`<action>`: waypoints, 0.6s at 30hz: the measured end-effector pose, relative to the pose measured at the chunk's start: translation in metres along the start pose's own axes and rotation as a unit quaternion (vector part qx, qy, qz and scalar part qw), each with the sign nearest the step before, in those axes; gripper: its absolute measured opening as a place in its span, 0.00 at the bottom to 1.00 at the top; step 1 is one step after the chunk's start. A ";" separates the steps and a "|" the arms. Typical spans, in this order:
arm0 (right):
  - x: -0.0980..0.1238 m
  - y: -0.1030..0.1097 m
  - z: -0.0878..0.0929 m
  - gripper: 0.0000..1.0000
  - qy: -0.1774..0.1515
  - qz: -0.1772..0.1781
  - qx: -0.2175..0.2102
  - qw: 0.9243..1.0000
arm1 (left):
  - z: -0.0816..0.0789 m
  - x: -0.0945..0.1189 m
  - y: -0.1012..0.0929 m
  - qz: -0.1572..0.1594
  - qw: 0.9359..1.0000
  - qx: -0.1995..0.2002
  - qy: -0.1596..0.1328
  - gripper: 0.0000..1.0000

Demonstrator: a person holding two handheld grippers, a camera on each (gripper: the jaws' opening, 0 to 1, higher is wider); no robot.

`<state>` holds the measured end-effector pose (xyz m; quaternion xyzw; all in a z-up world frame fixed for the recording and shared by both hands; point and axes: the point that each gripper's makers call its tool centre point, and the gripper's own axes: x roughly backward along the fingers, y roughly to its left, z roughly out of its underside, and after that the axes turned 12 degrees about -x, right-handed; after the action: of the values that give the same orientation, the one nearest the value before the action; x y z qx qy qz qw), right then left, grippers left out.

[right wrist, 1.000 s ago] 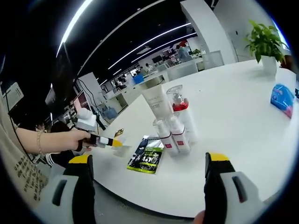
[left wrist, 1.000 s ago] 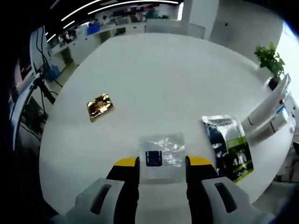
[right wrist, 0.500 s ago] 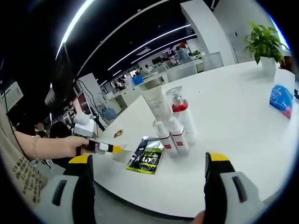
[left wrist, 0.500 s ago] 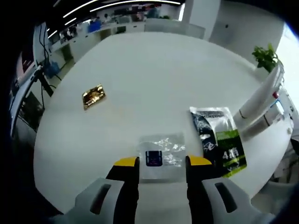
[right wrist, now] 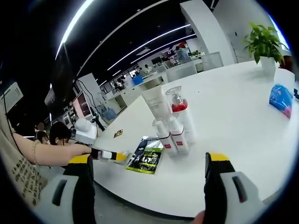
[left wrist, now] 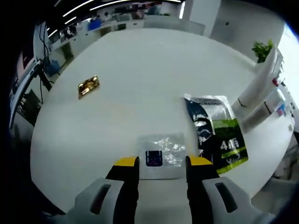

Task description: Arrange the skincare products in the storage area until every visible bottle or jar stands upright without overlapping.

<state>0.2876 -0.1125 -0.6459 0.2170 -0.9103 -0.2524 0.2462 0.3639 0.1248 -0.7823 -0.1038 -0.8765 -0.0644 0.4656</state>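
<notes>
left gripper [left wrist: 162, 162] still pinching clear sachet [left wrist: 161, 150]; dark pouch [left wrist: 216, 137] nearer

Upright skincare bottles [right wrist: 173, 126] clustered on white table [right wrist: 233, 126], green pouch [right wrist: 147, 156] beside

left tool [left wrist: 162, 162] clamped, right tool [right wrist: 148, 161] spread

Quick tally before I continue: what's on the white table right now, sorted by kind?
Standing bottles and tubes: 4 (tall white tube, red-collared pump bottle, two small bottles)
Flat sachets: 3 (dark green pouch, clear sachet between the left tool's jaws, gold packet)
Blue pack: 1
Potted plant: 1
Total: 9
</notes>
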 end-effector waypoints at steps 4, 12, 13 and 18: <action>0.000 0.000 0.001 0.99 0.002 0.000 0.000 1.000 | -0.002 -0.002 0.000 -0.002 1.000 -0.005 -0.009 0.37; 0.000 0.000 0.001 0.99 0.004 -0.002 -0.001 1.000 | -0.002 -0.001 -0.001 -0.004 1.000 -0.011 -0.010 0.38; -0.001 0.000 0.001 0.99 0.004 -0.003 -0.002 1.000 | -0.002 0.000 -0.001 -0.004 1.000 -0.011 -0.010 0.38; -0.001 0.000 0.001 0.99 0.004 -0.002 -0.002 1.000 | -0.002 0.001 -0.003 0.000 1.000 -0.010 -0.011 0.40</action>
<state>0.2876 -0.1116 -0.6467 0.2196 -0.9084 -0.2535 0.2497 0.3643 0.1214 -0.7808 -0.1095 -0.8811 -0.0716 0.4545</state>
